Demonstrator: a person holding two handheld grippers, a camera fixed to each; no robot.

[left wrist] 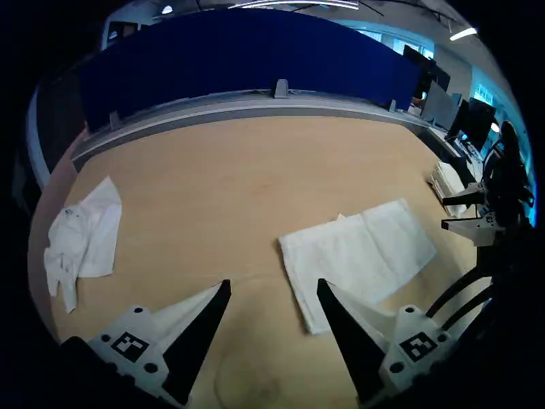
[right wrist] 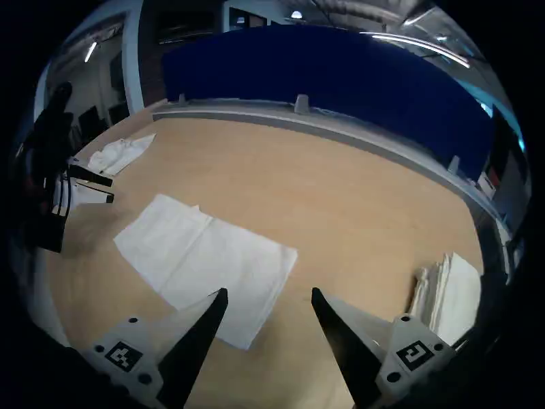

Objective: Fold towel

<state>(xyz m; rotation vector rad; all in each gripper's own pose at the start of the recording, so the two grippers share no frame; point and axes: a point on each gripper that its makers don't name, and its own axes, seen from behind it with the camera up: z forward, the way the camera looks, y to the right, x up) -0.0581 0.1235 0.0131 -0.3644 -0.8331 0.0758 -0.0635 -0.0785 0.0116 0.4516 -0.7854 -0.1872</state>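
A white towel (left wrist: 357, 255) lies flat on the wooden desk (left wrist: 231, 177), folded into a rectangle with a crease down its middle; in the right gripper view the towel (right wrist: 204, 262) spreads left of centre. My left gripper (left wrist: 272, 300) hovers open just before the towel's near left corner, nothing between its fingers. My right gripper (right wrist: 267, 307) hovers open above the towel's near right edge, also holding nothing. The right gripper (left wrist: 455, 213) shows at the far right of the left gripper view, and the left gripper (right wrist: 92, 187) at the far left of the right gripper view.
A crumpled white cloth (left wrist: 82, 238) lies at the desk's left side, seen again as the cloth (right wrist: 119, 153). A stack of folded towels (right wrist: 449, 293) sits at the right edge. A blue partition (left wrist: 252, 58) runs along the desk's back.
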